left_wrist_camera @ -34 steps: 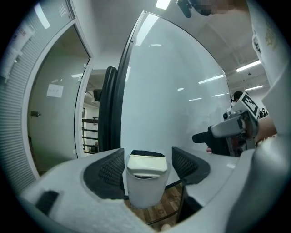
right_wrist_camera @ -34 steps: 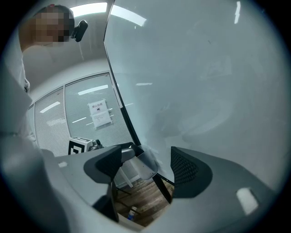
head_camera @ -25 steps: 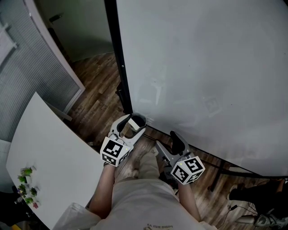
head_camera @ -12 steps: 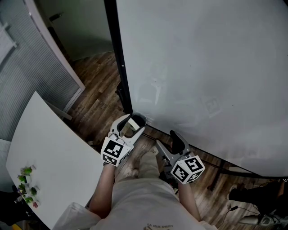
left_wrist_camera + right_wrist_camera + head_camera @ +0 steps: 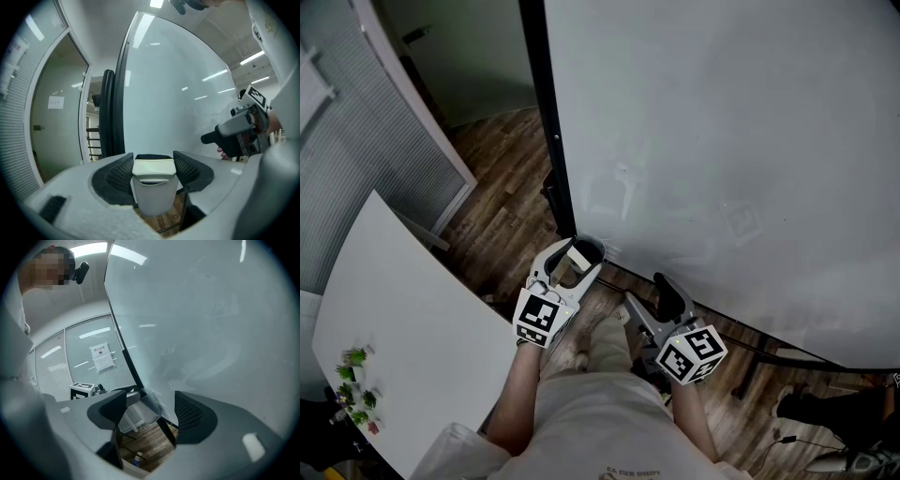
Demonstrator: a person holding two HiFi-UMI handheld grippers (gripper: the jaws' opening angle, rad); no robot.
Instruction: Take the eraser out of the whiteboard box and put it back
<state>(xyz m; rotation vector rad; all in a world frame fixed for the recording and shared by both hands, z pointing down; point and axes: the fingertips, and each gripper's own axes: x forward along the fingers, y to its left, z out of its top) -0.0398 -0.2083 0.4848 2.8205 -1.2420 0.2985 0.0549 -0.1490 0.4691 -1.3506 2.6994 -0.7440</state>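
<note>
Your left gripper (image 5: 576,255) reaches to the lower left corner of the whiteboard (image 5: 722,141). There the whiteboard box (image 5: 154,199) hangs just beside the black post (image 5: 546,122) that edges the board. The eraser (image 5: 153,168) stands upright in that box, its pale top above the rim and a dark felt strip behind it. Your left jaws have just been closing with the eraser between them, and both ribbed pads (image 5: 119,174) now lie against its sides (a grip on the eraser, its lower part in the box).

Your right gripper (image 5: 645,292) hangs just to the right, below the board's bottom edge. Its jaws stand apart with nothing held. Through the gap you see only the wooden floor (image 5: 502,211) and a dark leg of the board's stand (image 5: 166,430).

For room to move, mind the white table (image 5: 403,347). Its slanted edge runs close by your left forearm, leaving a narrow strip of floor between table and post. To your right, a low bar (image 5: 759,352) of the stand crosses the floor under the board. Beyond the post, up and to the left, the floor opens toward a wall of blinds (image 5: 356,178).
</note>
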